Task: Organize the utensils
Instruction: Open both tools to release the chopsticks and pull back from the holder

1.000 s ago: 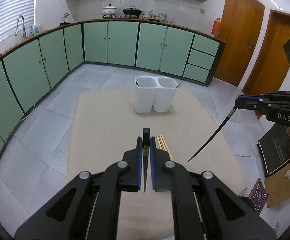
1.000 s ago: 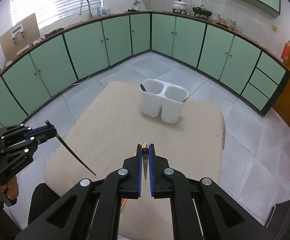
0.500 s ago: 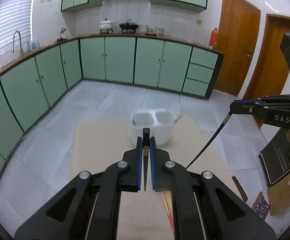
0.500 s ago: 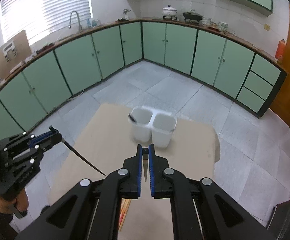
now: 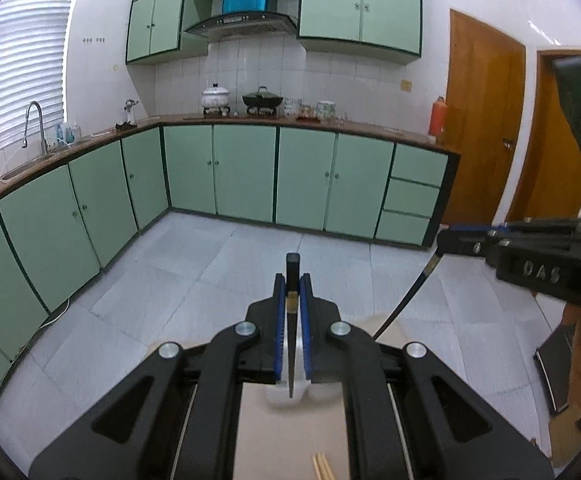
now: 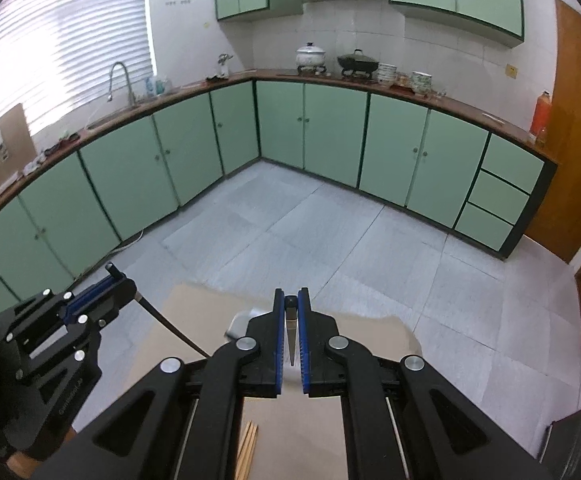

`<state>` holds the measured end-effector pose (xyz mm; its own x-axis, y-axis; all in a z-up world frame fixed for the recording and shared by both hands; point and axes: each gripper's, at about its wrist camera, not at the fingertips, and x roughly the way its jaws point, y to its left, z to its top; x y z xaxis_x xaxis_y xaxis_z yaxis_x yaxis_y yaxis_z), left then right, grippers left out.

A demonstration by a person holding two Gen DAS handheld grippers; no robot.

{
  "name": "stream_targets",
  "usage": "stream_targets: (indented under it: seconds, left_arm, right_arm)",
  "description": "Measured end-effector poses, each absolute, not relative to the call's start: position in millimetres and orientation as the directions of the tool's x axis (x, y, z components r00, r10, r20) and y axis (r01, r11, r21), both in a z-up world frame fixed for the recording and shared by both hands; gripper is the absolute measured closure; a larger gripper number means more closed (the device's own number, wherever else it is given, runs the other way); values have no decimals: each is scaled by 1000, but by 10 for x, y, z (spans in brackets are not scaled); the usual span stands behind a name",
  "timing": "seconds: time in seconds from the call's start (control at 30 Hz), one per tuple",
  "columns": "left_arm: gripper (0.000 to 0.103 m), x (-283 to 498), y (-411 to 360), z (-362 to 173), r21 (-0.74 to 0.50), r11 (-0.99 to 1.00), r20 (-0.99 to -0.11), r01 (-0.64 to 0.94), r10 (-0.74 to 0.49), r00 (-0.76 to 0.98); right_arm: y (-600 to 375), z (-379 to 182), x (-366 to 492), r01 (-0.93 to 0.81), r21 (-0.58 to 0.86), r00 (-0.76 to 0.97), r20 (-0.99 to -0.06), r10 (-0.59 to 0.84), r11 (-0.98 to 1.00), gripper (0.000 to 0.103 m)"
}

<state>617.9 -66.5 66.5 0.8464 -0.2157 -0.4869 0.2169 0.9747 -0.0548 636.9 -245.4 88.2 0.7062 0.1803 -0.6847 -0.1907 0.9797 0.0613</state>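
My left gripper [image 5: 291, 288] is shut on a black chopstick [image 5: 291, 344] that hangs down between the pads; it also shows in the right wrist view [image 6: 102, 300]. My right gripper [image 6: 291, 304] is shut on another black chopstick [image 6: 290, 336], which shows as a long dark rod in the left wrist view [image 5: 406, 300]. The white two-cup utensil holder [image 5: 286, 398] sits on the beige table [image 5: 290, 440], mostly hidden behind both grippers' fingers; a sliver of it shows in the right wrist view [image 6: 238, 324]. Wooden chopsticks [image 5: 322, 468] lie on the table close to me.
Green kitchen cabinets [image 5: 246, 172] run along the back and left walls. Wooden doors [image 5: 482, 120] stand at the right. A sink with a tap [image 5: 34, 128] is at the left. Grey tiled floor [image 5: 250, 264] surrounds the table.
Both grippers have risen and tilted up while moving toward the holder. The holder has dropped from mid-view to behind the fingers. Both still hold their chopsticks.
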Motion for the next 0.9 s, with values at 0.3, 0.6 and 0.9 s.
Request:
stream_targets:
  seconds: [0.3, 0.6, 0.9]
  left_arm:
    - [97, 6748, -847, -57, -31, 976, -520, 215, -200, 831]
    - [76, 6680, -543, -401, -54, 983, -561, 176, -176, 809]
    - [53, 5657, 12, -80, -38, 989, -500, 143, -142, 854]
  right_arm:
    - [-2592, 45, 6847, -163, 97, 636, -751, 180, 982, 97]
    - [-2800, -232, 6661, -180, 148, 621, -749, 229, 972, 85]
    - [-3210, -157, 5295, -195, 195, 739, -615, 274, 961, 80]
